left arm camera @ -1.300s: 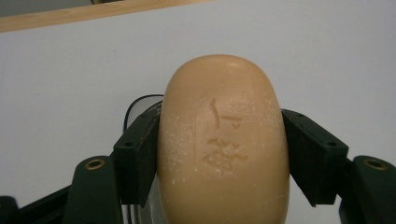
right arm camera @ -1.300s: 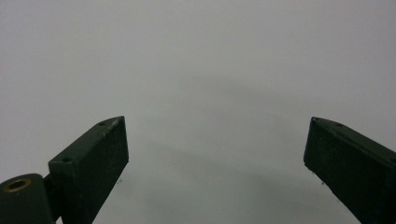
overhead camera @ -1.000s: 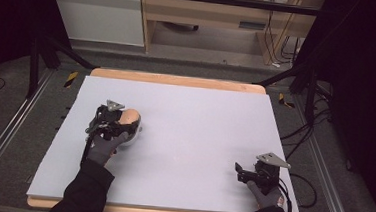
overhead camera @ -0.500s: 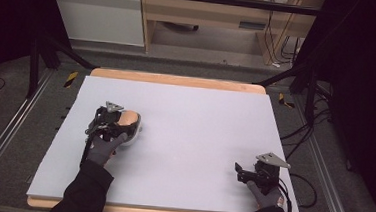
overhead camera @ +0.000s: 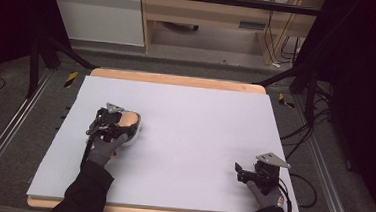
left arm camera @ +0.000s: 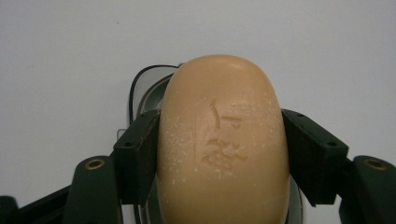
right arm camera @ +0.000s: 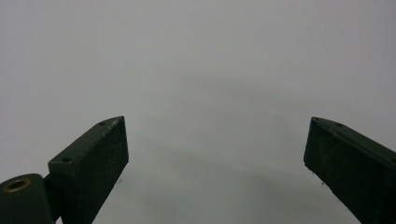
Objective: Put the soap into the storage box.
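A tan oval bar of soap (left arm camera: 222,144) with a stamped mark sits between the two jaws of my left gripper (left arm camera: 222,156), which is shut on its sides. Under the soap lies a shiny metal dish (left arm camera: 148,93) with a dark rim. From above, the soap (overhead camera: 129,118) and the dish (overhead camera: 135,132) are at the left of the white table top (overhead camera: 199,127), with my left gripper (overhead camera: 117,122) over them. My right gripper (overhead camera: 239,170) rests near the front right corner, open wide, with bare white surface between its jaws (right arm camera: 215,158).
The table's wooden edge (overhead camera: 178,80) runs along the far side. Beyond it stand a shelf unit (overhead camera: 207,17) and cables (overhead camera: 274,27). Metal rails (overhead camera: 3,138) flank the table on the floor.
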{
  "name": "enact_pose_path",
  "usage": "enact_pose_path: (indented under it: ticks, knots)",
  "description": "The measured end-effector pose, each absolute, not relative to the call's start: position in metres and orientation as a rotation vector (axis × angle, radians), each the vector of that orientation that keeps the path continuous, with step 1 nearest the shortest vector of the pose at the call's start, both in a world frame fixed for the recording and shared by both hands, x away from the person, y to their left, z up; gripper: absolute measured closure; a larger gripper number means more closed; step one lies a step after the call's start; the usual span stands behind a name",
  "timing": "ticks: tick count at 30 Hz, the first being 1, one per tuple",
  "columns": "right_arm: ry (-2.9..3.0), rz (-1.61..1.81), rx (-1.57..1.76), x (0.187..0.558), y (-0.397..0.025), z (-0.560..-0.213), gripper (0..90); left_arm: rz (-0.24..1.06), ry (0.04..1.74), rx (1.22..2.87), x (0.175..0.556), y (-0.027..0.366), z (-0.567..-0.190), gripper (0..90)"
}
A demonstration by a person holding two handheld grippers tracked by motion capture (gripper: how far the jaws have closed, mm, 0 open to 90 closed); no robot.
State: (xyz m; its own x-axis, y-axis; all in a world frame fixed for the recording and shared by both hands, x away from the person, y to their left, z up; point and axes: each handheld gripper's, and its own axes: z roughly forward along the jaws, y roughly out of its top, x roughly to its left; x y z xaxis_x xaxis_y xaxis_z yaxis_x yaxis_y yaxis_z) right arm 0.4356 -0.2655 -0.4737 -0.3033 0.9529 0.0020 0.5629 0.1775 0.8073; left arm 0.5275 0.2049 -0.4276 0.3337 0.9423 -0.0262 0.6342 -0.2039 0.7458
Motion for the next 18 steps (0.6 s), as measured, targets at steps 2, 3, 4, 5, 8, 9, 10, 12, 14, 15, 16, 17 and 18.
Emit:
enact_pose_path:
  ticks: [2, 3, 4, 5, 8, 9, 10, 12, 14, 15, 16, 17, 18]
  knots:
    - [1.942, 0.988, 1.422, 0.4356, -0.2655, -0.4737, 6.8, 0.588, 1.382, 1.932, 0.5277, 0.2047, -0.4283, 32.0]
    - [1.943, 0.99, 1.421, 0.4356, -0.2656, -0.4737, 6.7, 0.588, 1.383, 1.934, 0.5278, 0.2047, -0.4286, 32.0]
    - [1.943, 0.988, 1.422, 0.4357, -0.2655, -0.4737, 6.7, 0.588, 1.384, 1.933, 0.528, 0.2046, -0.4291, 32.0]
    - [1.943, 0.988, 1.422, 0.4356, -0.2655, -0.4737, 6.7, 0.589, 1.385, 1.932, 0.5281, 0.2048, -0.4295, 32.0]
    - [1.943, 0.989, 1.421, 0.4357, -0.2656, -0.4737, 6.7, 0.589, 1.387, 1.934, 0.5282, 0.2049, -0.4304, 32.0]
    - [1.943, 0.988, 1.422, 0.4356, -0.2655, -0.4737, 6.7, 0.588, 1.388, 1.935, 0.5282, 0.205, -0.4307, 32.0]
    - [1.942, 0.988, 1.422, 0.4356, -0.2655, -0.4737, 6.7, 0.586, 1.389, 1.933, 0.5282, 0.2052, -0.431, 32.0]
    - [1.942, 0.989, 1.421, 0.4356, -0.2655, -0.4737, 6.7, 0.585, 1.389, 1.931, 0.528, 0.2053, -0.4312, 32.0]
    - [1.943, 0.989, 1.425, 0.4354, -0.2654, -0.4735, 6.7, 0.583, 1.389, 1.93, 0.528, 0.2054, -0.4313, 32.0]
    - [1.943, 0.989, 1.425, 0.4354, -0.2653, -0.4735, 6.7, 0.578, 1.388, 1.93, 0.528, 0.2056, -0.4315, 32.0]
    - [1.942, 0.99, 1.426, 0.4354, -0.2653, -0.4735, 6.7, 0.579, 1.386, 1.93, 0.5279, 0.2056, -0.4316, 32.0]
    - [1.942, 0.99, 1.425, 0.4353, -0.2654, -0.4734, 6.7, 0.581, 1.384, 1.93, 0.5277, 0.2055, -0.4318, 31.9]
    - [1.941, 0.991, 1.426, 0.4354, -0.2653, -0.4734, 6.7, 0.584, 1.383, 1.93, 0.5277, 0.2053, -0.432, 31.9]
